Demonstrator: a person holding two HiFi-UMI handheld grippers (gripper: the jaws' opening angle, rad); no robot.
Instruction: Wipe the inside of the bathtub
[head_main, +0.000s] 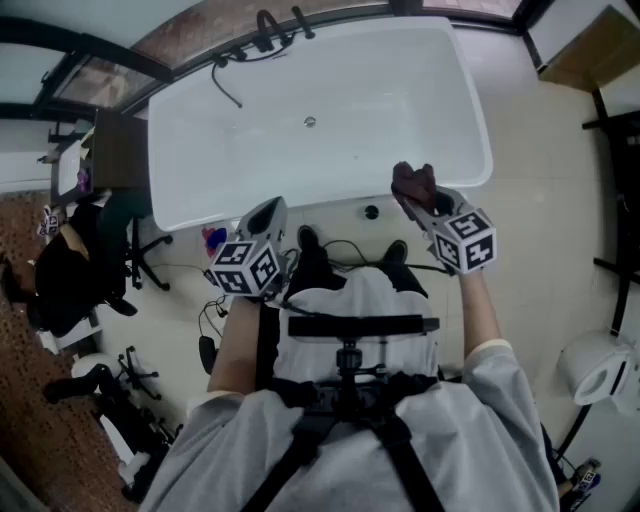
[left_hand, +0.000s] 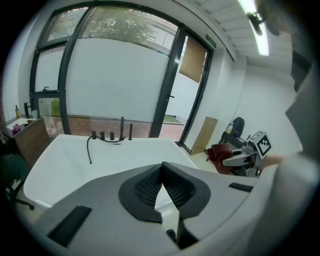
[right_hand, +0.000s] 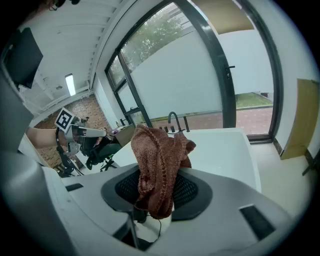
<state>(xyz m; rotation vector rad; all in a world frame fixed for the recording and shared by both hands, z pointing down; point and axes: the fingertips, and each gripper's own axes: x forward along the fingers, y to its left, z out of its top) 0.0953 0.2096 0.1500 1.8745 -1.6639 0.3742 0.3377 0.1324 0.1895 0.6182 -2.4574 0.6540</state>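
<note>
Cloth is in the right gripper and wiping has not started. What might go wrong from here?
The cloth is bunched and sticks out well past the right gripper, so dragging it over the bathtub may pull it loose. The black hose hanging into the far end might snag a wide stroke. The left gripper, shut and empty, offers no backup hold.

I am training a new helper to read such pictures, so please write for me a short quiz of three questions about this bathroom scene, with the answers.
1. Fill the gap: the bathtub is ___ in colour.
2. True or false: the left gripper is shut, with nothing between its jaws.
3. Where is the brown cloth? A) inside the bathtub B) in the right gripper C) in the left gripper
Key: 1 white; 2 true; 3 B.
</note>
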